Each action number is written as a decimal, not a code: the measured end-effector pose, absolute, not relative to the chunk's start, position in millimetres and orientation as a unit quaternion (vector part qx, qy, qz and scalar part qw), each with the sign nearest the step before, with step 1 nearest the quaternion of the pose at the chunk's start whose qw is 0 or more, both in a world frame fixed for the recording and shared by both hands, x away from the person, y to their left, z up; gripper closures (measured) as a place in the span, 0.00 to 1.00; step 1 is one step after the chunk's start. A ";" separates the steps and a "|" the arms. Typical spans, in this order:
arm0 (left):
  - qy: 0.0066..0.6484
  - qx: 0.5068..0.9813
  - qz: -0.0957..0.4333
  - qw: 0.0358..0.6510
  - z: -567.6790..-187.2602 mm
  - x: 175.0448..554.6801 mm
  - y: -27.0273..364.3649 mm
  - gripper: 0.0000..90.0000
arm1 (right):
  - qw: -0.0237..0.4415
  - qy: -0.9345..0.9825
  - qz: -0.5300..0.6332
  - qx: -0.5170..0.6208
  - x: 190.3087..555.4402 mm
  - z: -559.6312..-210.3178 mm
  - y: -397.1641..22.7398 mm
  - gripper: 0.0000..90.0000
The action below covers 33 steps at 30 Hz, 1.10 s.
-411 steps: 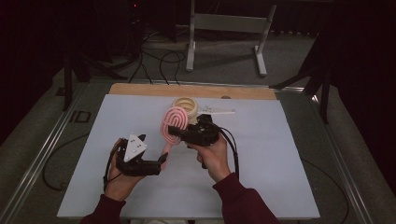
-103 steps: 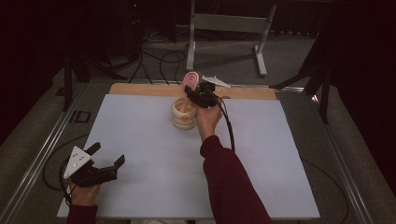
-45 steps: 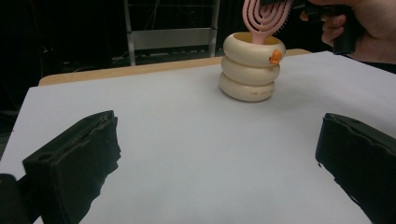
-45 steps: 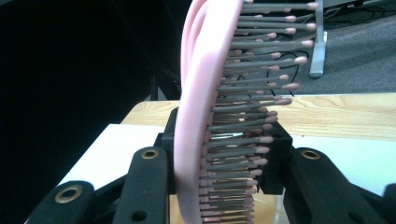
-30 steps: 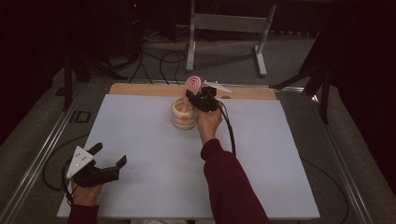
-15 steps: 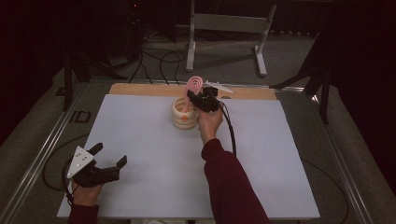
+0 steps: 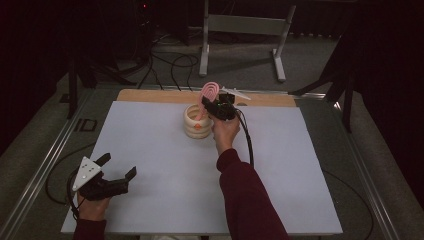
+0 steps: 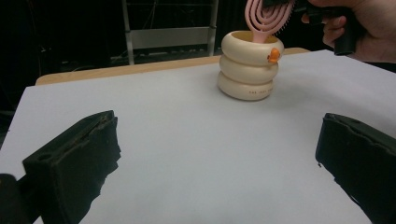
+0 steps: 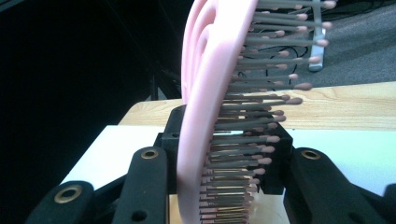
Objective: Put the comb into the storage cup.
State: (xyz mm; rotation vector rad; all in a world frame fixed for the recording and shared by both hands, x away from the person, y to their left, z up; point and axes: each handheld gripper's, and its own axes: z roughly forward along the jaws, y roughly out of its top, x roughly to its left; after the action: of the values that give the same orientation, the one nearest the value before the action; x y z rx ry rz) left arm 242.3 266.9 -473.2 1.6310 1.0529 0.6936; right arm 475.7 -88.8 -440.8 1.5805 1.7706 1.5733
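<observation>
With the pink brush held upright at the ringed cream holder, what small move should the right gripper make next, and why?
Probably a short, straight lowering. The right gripper is shut on the pink hairbrush, whose handle end already dips inside the cream holder, while the bristled head is well above the rim. Opening the jaws now might let it drop and tip, so seat it deeper first. The left gripper rests open, far off.

A dim lab – floor cables (image 7: 170, 62), metal stand (image 7: 245, 30), framed test table (image 7: 150, 150).

brush (image 9: 205, 140): top cut off by frame | handle end hidden inside holder (image 7: 197, 121)
</observation>
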 end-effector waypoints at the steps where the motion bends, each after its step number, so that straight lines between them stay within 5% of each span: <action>1: 0.438 0.679 0.289 0.514 -473.2 242.3 266.9 0.00 | 0.147 0.615 0.546 0.549 475.7 -441.0 -89.1 0.70; 33: 0.437 0.679 0.291 0.513 -472.7 241.6 267.4 0.00 | 0.171 0.631 0.524 0.545 475.3 -442.5 -89.3 0.68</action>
State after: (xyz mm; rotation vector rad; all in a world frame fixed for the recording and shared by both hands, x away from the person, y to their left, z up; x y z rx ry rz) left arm 241.6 267.4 -472.7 1.6337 1.0520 0.6988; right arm 475.3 -89.3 -442.5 1.5489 1.7922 1.4887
